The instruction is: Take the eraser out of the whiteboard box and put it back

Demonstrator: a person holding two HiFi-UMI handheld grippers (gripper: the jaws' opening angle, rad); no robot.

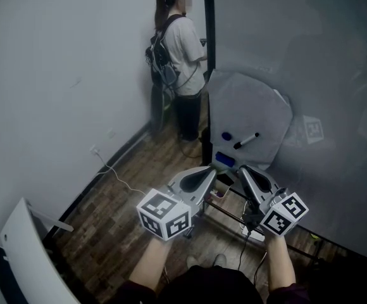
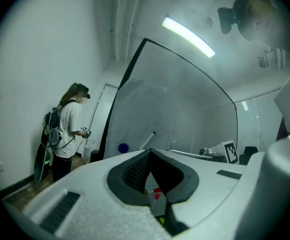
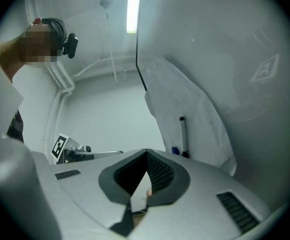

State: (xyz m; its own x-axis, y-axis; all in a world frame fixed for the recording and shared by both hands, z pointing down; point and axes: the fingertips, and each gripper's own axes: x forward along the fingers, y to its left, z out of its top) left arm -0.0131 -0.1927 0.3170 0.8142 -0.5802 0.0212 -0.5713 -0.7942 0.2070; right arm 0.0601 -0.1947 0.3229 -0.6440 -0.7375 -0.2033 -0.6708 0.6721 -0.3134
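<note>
A small whiteboard leans against the grey wall, with a blue magnet and a black marker on it. Just below its lower edge lies a blue block, apparently the eraser in its box. My left gripper and right gripper sit side by side right in front of it, both pointing at the board. In the left gripper view the left gripper has its tips together with nothing held. The right gripper is shut and empty too. The marker shows beyond it.
A person with a backpack stands in the far corner beside a black pole. A white cable runs over the wooden floor. A power strip lies under my right gripper. A white panel stands at bottom left.
</note>
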